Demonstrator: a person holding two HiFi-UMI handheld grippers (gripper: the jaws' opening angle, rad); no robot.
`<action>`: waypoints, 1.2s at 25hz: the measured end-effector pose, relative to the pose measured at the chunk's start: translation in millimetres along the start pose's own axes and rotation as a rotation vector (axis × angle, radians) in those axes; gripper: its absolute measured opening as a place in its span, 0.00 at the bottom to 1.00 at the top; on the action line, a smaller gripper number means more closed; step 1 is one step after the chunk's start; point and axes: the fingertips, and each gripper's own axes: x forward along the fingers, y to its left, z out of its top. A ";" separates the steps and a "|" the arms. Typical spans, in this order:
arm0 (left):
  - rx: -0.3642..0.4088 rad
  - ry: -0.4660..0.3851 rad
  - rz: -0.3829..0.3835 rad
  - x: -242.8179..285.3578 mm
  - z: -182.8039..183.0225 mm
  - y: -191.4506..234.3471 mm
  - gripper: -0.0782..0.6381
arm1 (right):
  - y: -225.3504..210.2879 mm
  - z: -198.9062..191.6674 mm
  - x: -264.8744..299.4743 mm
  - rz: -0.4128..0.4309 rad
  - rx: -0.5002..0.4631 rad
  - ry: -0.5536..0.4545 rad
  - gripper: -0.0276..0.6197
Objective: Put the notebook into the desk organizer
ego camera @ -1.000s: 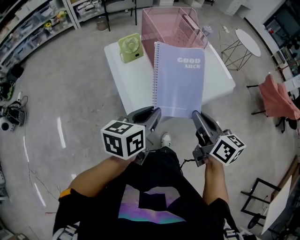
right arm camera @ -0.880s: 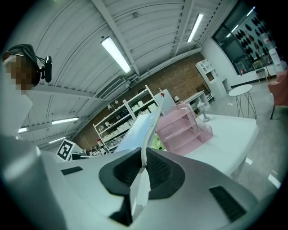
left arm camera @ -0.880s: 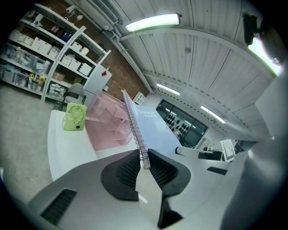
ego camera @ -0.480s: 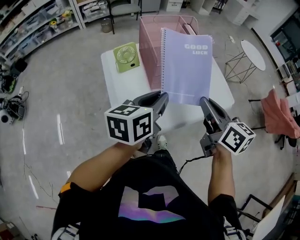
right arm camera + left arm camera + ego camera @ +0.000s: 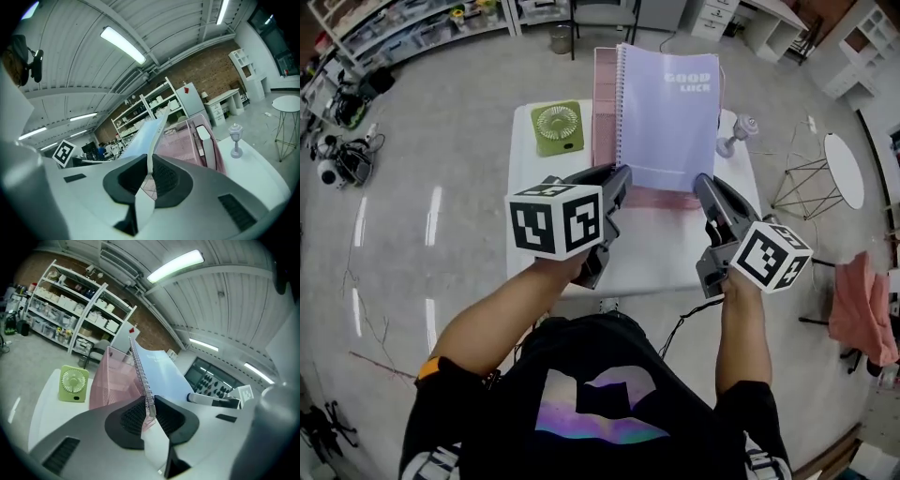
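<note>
Notebook higher, between hand-held grippers

Floor: grey polished concrete, glossy, light streaks on left side.
Tabletop: white, rectangular, mid-room, open floor all round.
Shelving: white open racks w/ bins, far left.
Far wall: brick; tall white cabinet w/ red mark in front.
Ceiling: white ribbed panels; tube lights lit.
Side table: round white top, wire legs, right of tabletop.
Right edge: pink cloth draped over sth, near side.
Far right: white drawer units.
Far middle: chair w/ dark legs, small bin beside it.
Floor, far left: cables & small gear.
</note>
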 end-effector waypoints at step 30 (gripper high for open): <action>-0.037 0.079 0.265 38.9 15.1 47.7 0.25 | -39.5 -22.0 77.8 -0.085 0.051 0.122 0.16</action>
